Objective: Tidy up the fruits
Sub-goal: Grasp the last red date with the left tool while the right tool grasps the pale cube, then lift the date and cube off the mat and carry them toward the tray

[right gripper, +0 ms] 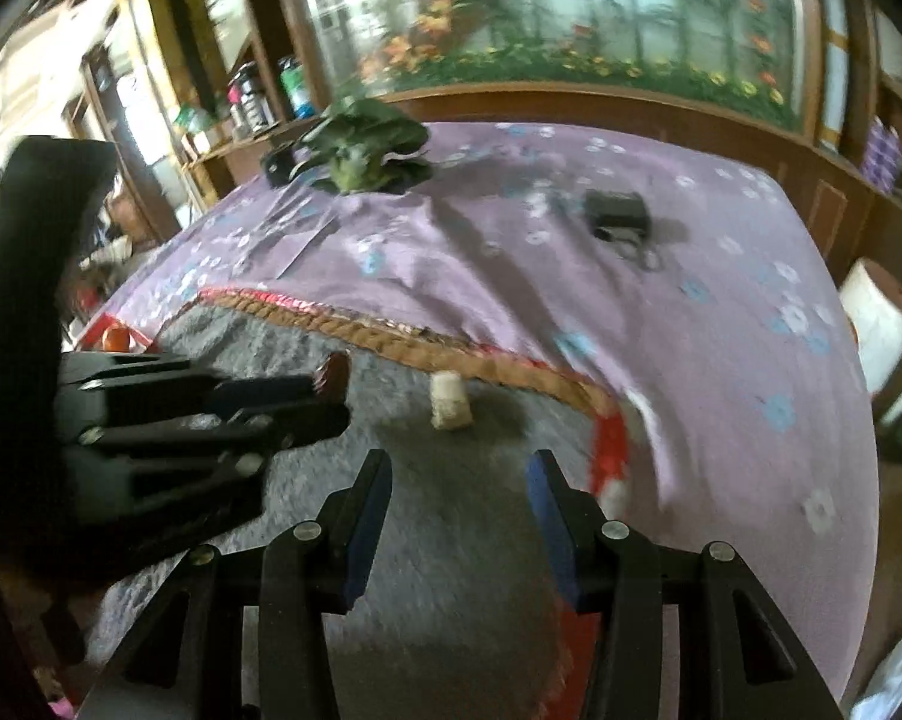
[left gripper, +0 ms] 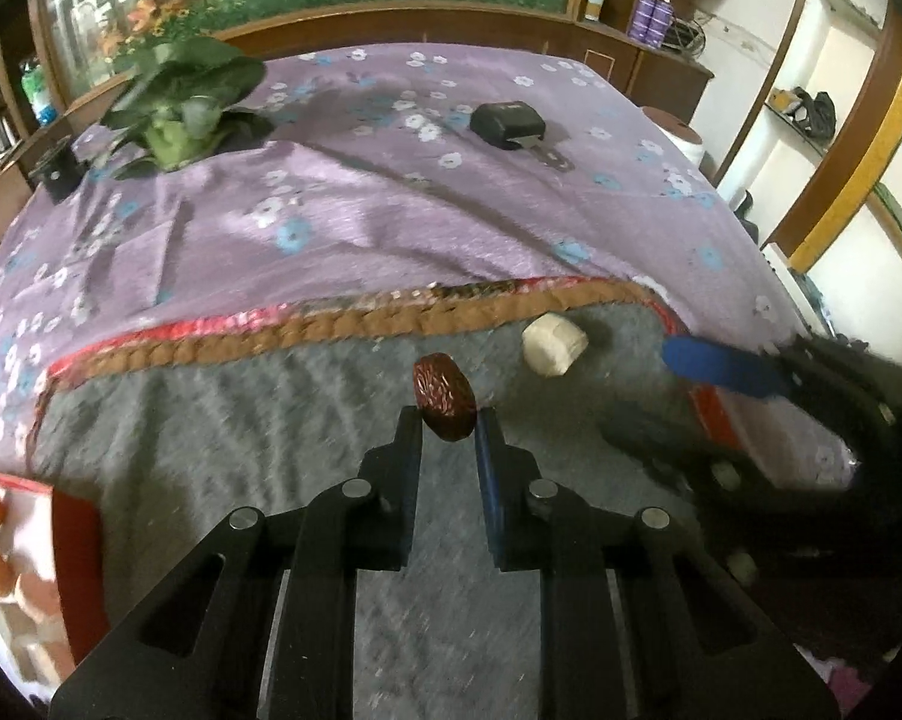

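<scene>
The left tongs (left gripper: 449, 414) are pinching a red date (left gripper: 443, 396), its long axis tilting upright, above the grey mat (left gripper: 270, 420). The right tongs (right gripper: 458, 468) are gaping empty near the white piece (right gripper: 449, 401). Only the left view is showing a fruit tray (left gripper: 72, 540) beside the mat.

Home: flowered tablecloth (left gripper: 390, 198), wooden cabinets (left gripper: 661, 69)

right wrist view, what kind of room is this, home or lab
Most likely a lived-in home, not a lab. A purple floral cloth covers a large table or bed, a wooden cabinet with flower-painted glass stands behind it, and side shelves hold bottles and household clutter.
</scene>
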`<action>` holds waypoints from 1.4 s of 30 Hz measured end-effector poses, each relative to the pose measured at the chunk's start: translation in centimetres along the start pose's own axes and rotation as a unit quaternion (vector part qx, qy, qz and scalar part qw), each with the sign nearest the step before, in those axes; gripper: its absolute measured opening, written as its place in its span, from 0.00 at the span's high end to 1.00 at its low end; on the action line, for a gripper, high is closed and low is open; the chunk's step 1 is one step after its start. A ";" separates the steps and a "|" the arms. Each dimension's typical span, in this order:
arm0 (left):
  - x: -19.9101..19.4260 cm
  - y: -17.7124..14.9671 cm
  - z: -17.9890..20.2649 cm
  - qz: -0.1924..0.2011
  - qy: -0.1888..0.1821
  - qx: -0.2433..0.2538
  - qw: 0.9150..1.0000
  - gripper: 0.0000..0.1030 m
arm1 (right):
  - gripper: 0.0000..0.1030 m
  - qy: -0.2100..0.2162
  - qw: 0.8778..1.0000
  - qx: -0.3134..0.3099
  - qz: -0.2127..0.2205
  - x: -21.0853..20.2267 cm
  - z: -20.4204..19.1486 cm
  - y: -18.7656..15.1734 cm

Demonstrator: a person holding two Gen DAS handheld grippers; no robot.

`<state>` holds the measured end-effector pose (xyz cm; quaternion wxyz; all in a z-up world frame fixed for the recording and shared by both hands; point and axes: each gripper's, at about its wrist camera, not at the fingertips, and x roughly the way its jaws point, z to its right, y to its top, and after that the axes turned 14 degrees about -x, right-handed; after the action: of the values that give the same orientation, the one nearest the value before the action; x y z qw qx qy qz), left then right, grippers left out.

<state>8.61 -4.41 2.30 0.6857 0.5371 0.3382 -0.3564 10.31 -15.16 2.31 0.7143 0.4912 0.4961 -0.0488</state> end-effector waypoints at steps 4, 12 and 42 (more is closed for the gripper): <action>-1.4 -0.6 -1.3 0.005 -0.002 -0.014 1.000 0.84 | 0.55 -0.014 1.000 0.000 -0.001 1.6 0.5 1.5; -5.0 -1.9 -5.0 0.032 0.015 -0.029 0.999 0.84 | 0.55 0.096 0.995 -0.033 0.011 1.7 -3.1 2.2; -9.3 -5.5 -10.5 0.061 0.037 -0.079 0.994 0.84 | 0.77 0.037 0.999 -0.027 0.020 -1.0 -9.2 0.7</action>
<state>-1.75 6.11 5.45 0.7335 0.5135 0.3573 -0.2657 4.17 -8.34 3.26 0.7092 0.4831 0.5135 -0.0025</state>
